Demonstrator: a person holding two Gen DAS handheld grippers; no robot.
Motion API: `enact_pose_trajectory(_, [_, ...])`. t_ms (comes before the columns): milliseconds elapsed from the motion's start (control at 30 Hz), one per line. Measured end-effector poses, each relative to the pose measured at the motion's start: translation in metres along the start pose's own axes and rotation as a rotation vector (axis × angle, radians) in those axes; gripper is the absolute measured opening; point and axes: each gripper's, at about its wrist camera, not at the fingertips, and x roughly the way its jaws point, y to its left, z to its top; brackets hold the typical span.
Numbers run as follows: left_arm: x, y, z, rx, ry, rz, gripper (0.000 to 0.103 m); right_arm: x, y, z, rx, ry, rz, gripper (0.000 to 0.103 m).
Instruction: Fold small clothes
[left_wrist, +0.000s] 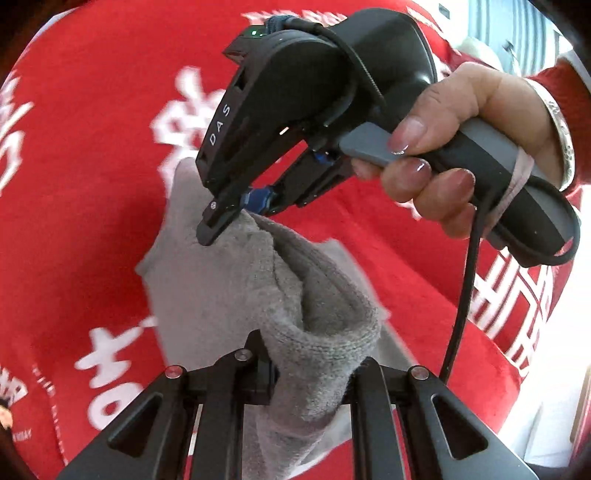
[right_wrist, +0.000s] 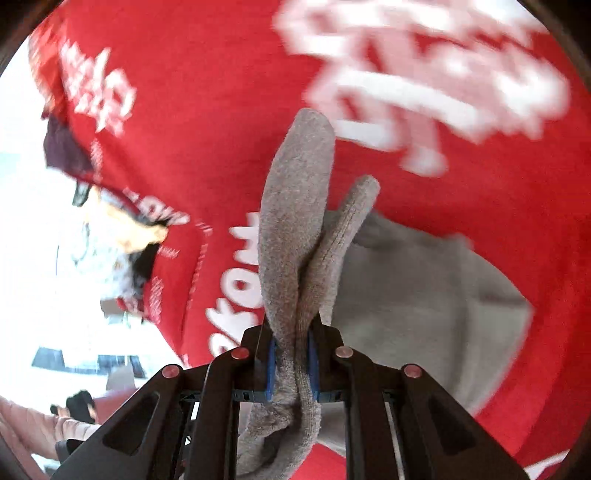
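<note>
A grey sock (left_wrist: 236, 295) hangs in the air between my two grippers, above a red cloth with white lettering (left_wrist: 92, 184). My left gripper (left_wrist: 310, 373) is shut on one end of the sock, at the bottom of the left wrist view. My right gripper (left_wrist: 236, 218), held by a hand, shows in that view above it and pinches the sock's other end. In the right wrist view my right gripper (right_wrist: 291, 365) is shut on bunched grey sock (right_wrist: 295, 229), whose folds stick up past the blue pads (right_wrist: 271, 369). More grey fabric (right_wrist: 424, 295) spreads to the right.
The red cloth (right_wrist: 480, 221) fills most of both views. A bright room with blurred furniture (right_wrist: 74, 295) shows at the left of the right wrist view. A black cable (left_wrist: 461, 295) hangs from the right gripper's handle.
</note>
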Motion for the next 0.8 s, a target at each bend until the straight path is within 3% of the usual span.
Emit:
enact_pose_trajectory(167, [0.051,-0.055,-0.014,0.06,0.117,-0.063,0.016,0.008,-0.085,-0.042,0.137,0.026,-0.085,0.015])
enact_pose_trajectory(333, [0.071,-0.058,-0.024,0.045,0.196,-0.053,0.016,0.022,-0.122,-0.06,0.203,0.001,-0.06,0.017])
enact_pose_trajectory(400, [0.067,-0.052,-0.024,0.026,0.22,-0.045,0.023,0.023,-0.117,-0.06,0.188,-0.003,-0.068,0.019])
enact_pose_trajectory(433, [0.062,-0.047,-0.023,0.005,0.238,-0.047,0.037,0.023,-0.116,-0.061,0.184,-0.002,-0.073,0.023])
enact_pose_trajectory(467, [0.058,-0.042,-0.022,-0.01,0.24,-0.044,0.057,0.021,-0.113,-0.06,0.185,0.002,-0.087,0.029])
enact_pose_trajectory(500, [0.049,-0.036,-0.022,-0.031,0.234,-0.034,0.065,0.019,-0.11,-0.061,0.187,0.007,-0.104,0.037])
enact_pose_trajectory(567, [0.031,-0.024,-0.023,-0.053,0.22,-0.026,0.069,0.017,-0.104,-0.063,0.19,0.03,-0.161,0.047])
enact_pose_trajectory(633, [0.012,-0.007,-0.029,-0.1,0.24,-0.006,0.069,0.01,-0.1,-0.071,0.207,0.033,-0.169,0.047])
enact_pose_trajectory(800, [0.0,0.057,-0.067,-0.333,0.353,0.064,0.069,-0.019,-0.102,-0.119,0.338,-0.01,-0.1,0.047])
